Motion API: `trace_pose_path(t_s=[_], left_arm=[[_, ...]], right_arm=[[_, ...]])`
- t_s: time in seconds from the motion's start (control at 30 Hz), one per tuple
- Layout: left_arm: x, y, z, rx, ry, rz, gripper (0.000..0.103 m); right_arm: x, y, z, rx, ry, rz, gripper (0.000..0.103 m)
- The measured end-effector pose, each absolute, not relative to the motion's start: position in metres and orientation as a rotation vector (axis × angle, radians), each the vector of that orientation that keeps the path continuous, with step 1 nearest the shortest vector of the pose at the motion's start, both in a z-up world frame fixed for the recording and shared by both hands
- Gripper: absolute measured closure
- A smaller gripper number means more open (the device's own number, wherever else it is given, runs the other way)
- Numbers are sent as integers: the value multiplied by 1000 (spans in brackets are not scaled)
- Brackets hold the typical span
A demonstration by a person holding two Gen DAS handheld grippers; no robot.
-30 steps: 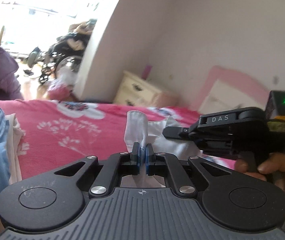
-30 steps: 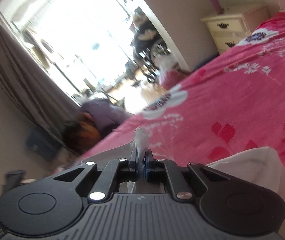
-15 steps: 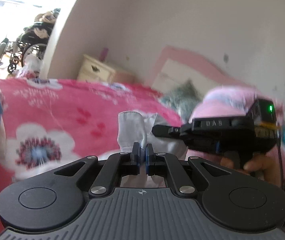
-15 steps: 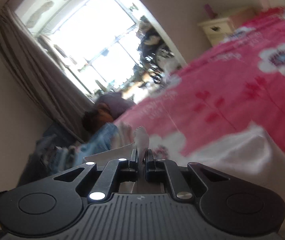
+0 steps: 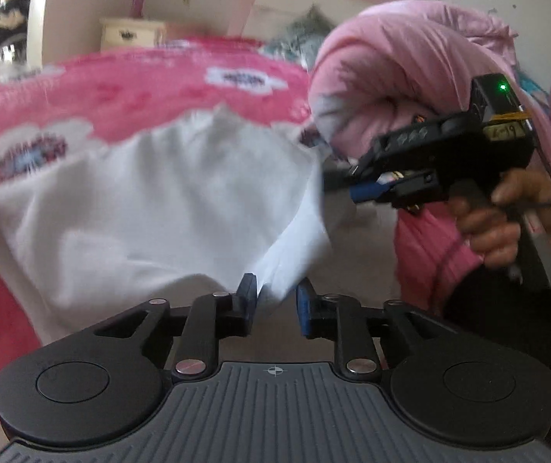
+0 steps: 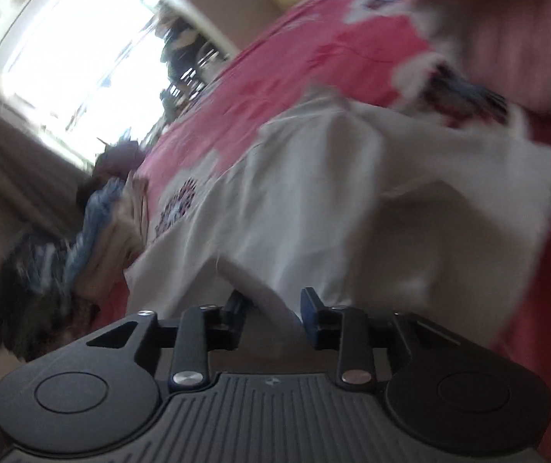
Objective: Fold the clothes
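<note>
Your left gripper (image 5: 273,301) is letting go: its fingers (image 5: 247,293) are parting, a corner of the white garment (image 5: 151,208) still sits in the gap between them, and the pads no longer press on it. Same on the other side: your right gripper (image 6: 273,308) has its fingers (image 6: 309,308) spreading too, with a fold of the white garment (image 6: 352,200) between them but daylight on both sides of the cloth.

From those two corners the garment runs away from you, spread over the pink flowered bedcover (image 5: 159,81), creased and a little bunched in the middle. Its far edge lies near a white flower print on the cover. Both views are blurred, so the finer folds are hard to read.

In the left wrist view your right hand (image 5: 507,223) grips the black handle of the other gripper just past the garment's right edge, a green light lit on top of it. Behind that hand a rolled pink quilt (image 5: 391,58) lies toward the head of the bed.

In the right wrist view a heap of blue and cream clothes (image 6: 97,231) sits at the bed's left edge, close beside the garment. Beyond the bed a cream nightstand (image 5: 132,32) stands by the wall, and a bright window (image 6: 74,46) glares.
</note>
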State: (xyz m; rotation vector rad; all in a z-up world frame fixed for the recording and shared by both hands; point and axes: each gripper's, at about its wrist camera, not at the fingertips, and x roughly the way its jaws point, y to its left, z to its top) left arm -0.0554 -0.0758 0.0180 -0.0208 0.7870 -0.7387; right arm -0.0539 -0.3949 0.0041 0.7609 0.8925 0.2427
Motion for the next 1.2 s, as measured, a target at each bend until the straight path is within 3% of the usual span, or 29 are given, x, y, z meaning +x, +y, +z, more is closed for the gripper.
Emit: trace_pose_path(t_s=[0.13,0.33,0.57,0.63,0.67,0.7,0.73,0.8,0.9,1.03,1.2], left_arm=[[-64,-71,31,26,785,-790,75],[-77,-111,21,212,772,-866,62],[-89,-151,-13,437,734,-795,64],[-83,-149,-16,400,762,-778,72],[-79,-149,-17,375,786,-774,73],[-75,-148,-17,355,815,-770,76],[-73,-147,-18,342,839,-759,86],[-69,-146,-17,328,860,-735,95],[-62,-142,-8,252,899,-736,100],[-55,-142,10,141,951,-786,100],[-57,-158,2,140,998,-811,100]], right_arm=[[-69,-432,-1,992,879,157,62],[-49,-431,-4,940,986,115,51],[-20,-394,-15,720,1156,101,48],[-17,-387,-18,692,1158,118,48],[-16,-385,-19,677,1155,125,53],[-15,-382,-19,662,1149,131,68],[-14,-379,-19,648,1144,137,75],[-14,-375,-19,628,1133,145,95],[-16,-373,-8,591,1101,149,96],[-15,-370,19,448,1058,189,96],[-9,-369,12,321,1104,154,95]])
